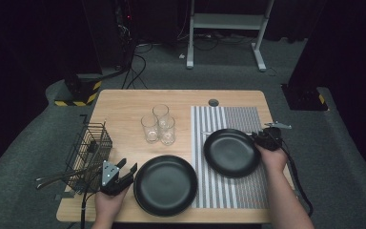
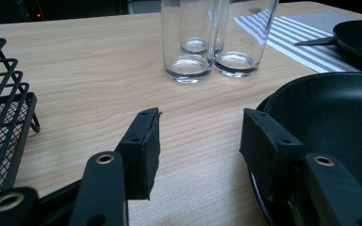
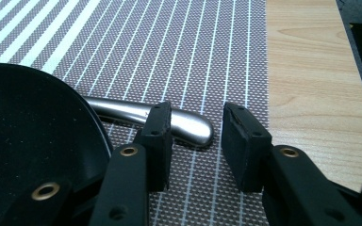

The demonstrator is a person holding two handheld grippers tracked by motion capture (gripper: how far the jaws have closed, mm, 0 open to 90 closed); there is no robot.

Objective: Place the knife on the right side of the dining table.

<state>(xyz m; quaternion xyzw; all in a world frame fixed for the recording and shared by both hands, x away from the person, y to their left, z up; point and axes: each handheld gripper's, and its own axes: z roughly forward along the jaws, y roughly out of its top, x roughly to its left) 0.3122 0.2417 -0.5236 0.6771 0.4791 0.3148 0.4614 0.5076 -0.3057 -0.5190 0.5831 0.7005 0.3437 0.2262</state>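
Two black plates lie on a wooden table. The near plate (image 1: pixel 166 185) (image 2: pixel 339 117) rests on bare wood. The far plate (image 1: pixel 231 152) (image 3: pixel 28 132) sits on a striped placemat (image 1: pixel 228 191) (image 3: pixel 169 47). My left gripper (image 1: pixel 128 165) (image 2: pixel 201 115) is open at the near plate's left edge. Its right jaw is over the rim, with bare wood in the gap. My right gripper (image 1: pixel 256 137) (image 3: pixel 198 113) is open at the far plate's right rim. A metal utensil handle (image 3: pixel 188 125) lies on the mat; its rounded tip is in the gap, untouched by the pads.
Three empty glasses (image 1: pixel 158 125) (image 2: pixel 207 37) stand together at the middle of the table. A black wire basket (image 1: pixel 89 148) (image 2: pixel 0 108) with cutlery sticking out stands at the left edge, close to my left gripper. The table's right edge is near the right hand.
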